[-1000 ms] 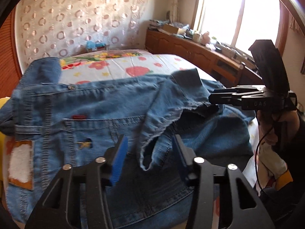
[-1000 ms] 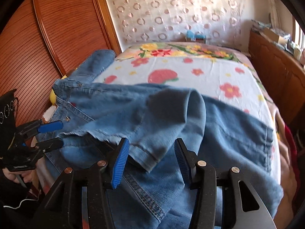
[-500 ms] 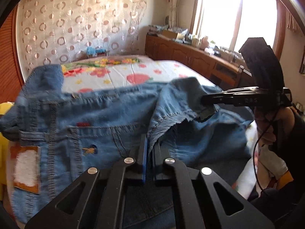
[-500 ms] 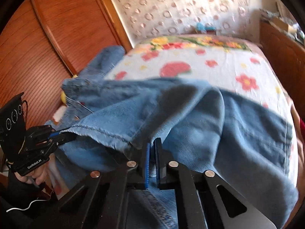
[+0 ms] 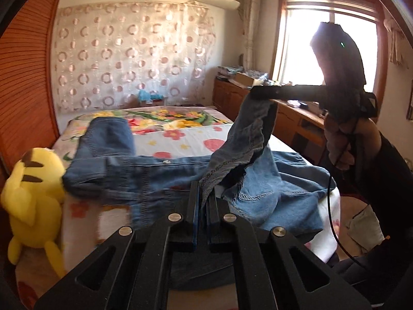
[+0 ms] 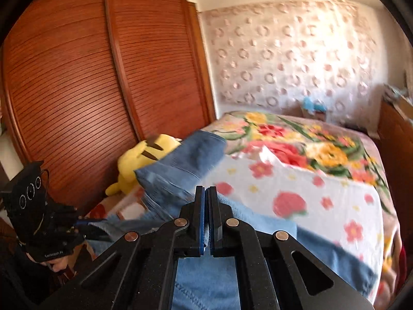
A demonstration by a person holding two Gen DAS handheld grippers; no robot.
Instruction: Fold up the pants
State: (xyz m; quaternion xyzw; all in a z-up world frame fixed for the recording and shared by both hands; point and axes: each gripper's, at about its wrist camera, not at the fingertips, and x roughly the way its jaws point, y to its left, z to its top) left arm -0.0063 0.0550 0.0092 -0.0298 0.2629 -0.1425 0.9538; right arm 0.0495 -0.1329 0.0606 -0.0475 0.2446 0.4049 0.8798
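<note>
Blue denim pants (image 5: 160,170) lie across the near end of a flowered bed (image 5: 180,134). My left gripper (image 5: 204,196) is shut on the hem edge of one pant leg. My right gripper (image 5: 260,94) shows at the upper right of the left wrist view, shut on the same leg's hem and holding it up above the bed. In the right wrist view the right gripper (image 6: 206,196) is shut on denim (image 6: 206,281), and the left gripper (image 6: 85,223) shows at the lower left, holding the pants (image 6: 180,165) edge.
A yellow plush toy (image 5: 33,196) sits at the bed's left edge, touching the pants; it also shows in the right wrist view (image 6: 144,155). A wooden slatted wardrobe (image 6: 90,90) stands left of the bed. A low wooden cabinet (image 5: 284,118) under a window stands on the right.
Both grippers went from open to shut on the pant leg's hem. Both have since lifted, the right one raising the leg high off the bed.
</note>
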